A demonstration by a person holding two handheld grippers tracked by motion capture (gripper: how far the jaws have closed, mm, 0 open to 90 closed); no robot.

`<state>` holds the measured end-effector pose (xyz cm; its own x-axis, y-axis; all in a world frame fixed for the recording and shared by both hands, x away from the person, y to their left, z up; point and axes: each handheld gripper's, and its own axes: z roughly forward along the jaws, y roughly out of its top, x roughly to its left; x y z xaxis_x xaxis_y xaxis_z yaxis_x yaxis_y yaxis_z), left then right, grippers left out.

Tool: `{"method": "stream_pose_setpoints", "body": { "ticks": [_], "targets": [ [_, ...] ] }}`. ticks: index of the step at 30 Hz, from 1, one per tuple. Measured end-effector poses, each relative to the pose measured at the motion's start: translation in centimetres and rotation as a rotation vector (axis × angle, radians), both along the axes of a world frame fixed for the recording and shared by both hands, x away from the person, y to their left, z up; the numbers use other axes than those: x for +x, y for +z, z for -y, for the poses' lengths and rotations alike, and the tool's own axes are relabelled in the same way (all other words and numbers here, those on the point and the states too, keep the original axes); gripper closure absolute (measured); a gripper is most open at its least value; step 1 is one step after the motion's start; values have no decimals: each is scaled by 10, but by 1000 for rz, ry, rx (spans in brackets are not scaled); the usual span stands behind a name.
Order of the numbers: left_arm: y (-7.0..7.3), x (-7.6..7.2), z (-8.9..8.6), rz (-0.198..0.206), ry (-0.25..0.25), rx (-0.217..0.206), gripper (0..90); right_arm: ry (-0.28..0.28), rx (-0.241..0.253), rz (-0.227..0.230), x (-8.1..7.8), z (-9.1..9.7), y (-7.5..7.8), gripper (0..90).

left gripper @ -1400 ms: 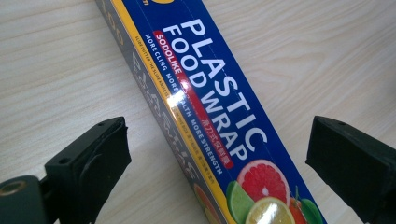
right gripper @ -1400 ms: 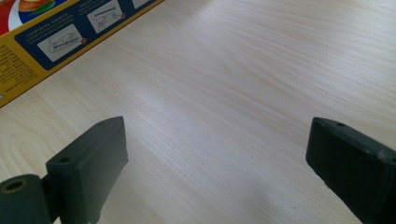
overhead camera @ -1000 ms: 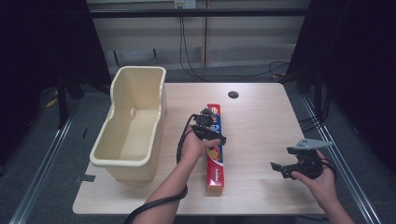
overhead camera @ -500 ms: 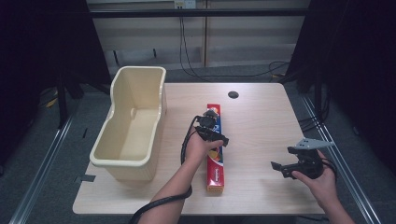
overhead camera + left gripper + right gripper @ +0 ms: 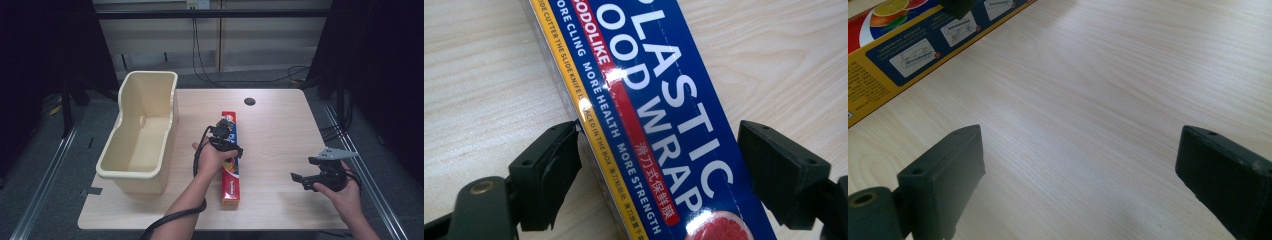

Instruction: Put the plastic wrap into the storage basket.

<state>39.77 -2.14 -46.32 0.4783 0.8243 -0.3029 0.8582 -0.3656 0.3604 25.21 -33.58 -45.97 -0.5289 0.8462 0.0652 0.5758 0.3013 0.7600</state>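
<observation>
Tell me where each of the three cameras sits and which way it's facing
High view: above the person's side, looking forward and down on the table, the tub, both forearms and grippers.
Left gripper view: rides the left gripper, looking down at the plastic wrap box between its open jaws.
Right gripper view: rides the right gripper, looking low across bare wood; open jaws.
Shared: all three show the box.

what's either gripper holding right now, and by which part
Nothing is held yet. The left gripper straddles the plastic wrap box mid-length, jaws open; the right gripper is open above bare table.
</observation>
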Motion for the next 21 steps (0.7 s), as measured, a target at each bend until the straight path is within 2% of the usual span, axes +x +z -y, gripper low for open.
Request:
{"method": "stream_pose_setpoints", "body": {
  "ticks": [2,3,4,12,15,16,18,21],
  "targets": [
    [1,0,1,-16,19,-8,211,1,1,1,0,0,0,53],
    [3,0,1,-34,31,6,222,1,0,0,0,0,0,53],
    [4,1,0,-45,23,18,232,0,-2,4,0,0,0,53],
    [13,1,-8,-59,18,94,325,0,-1,3,0,-1,0,53],
    [16,2,-12,-71,6,138,356,-2,-3,5,-1,-1,1,54],
    [16,2,-14,-65,2,138,359,-3,-2,5,-1,-1,1,54],
    [16,3,-17,-84,8,134,358,-4,2,6,0,-1,1,54],
    [15,3,-16,-86,9,135,342,-4,-1,8,0,-1,1,54]
  ]
}}
